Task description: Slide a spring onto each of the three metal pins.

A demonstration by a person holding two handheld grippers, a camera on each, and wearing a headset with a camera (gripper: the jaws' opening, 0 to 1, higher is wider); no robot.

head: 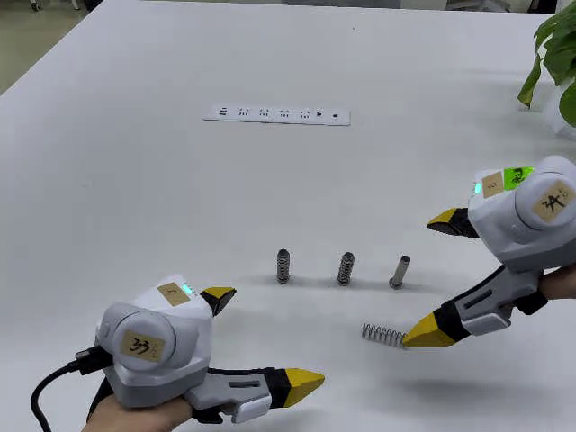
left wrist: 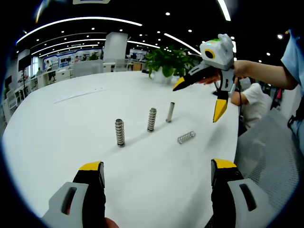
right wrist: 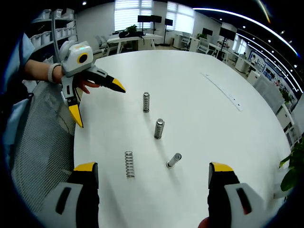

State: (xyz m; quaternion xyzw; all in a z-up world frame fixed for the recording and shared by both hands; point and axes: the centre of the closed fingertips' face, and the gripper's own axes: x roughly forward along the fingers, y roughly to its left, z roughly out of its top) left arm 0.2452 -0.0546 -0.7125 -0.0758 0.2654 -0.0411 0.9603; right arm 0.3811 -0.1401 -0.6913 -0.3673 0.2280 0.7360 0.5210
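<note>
Three upright metal pins stand in a row on the white table. The left pin and the middle pin each carry a spring. The right pin is bare. A loose spring lies flat in front of the bare pin, with the lower jaw tip of my right gripper right beside its end. That gripper is open and holds nothing. My left gripper is open and empty at the near left, short of the pins. The right gripper view has the loose spring and the bare pin ahead of its jaws.
A flat white power strip lies farther back on the table. A green plant stands at the far right corner. The table's edge runs just right of the loose spring, and a seated person is beyond it.
</note>
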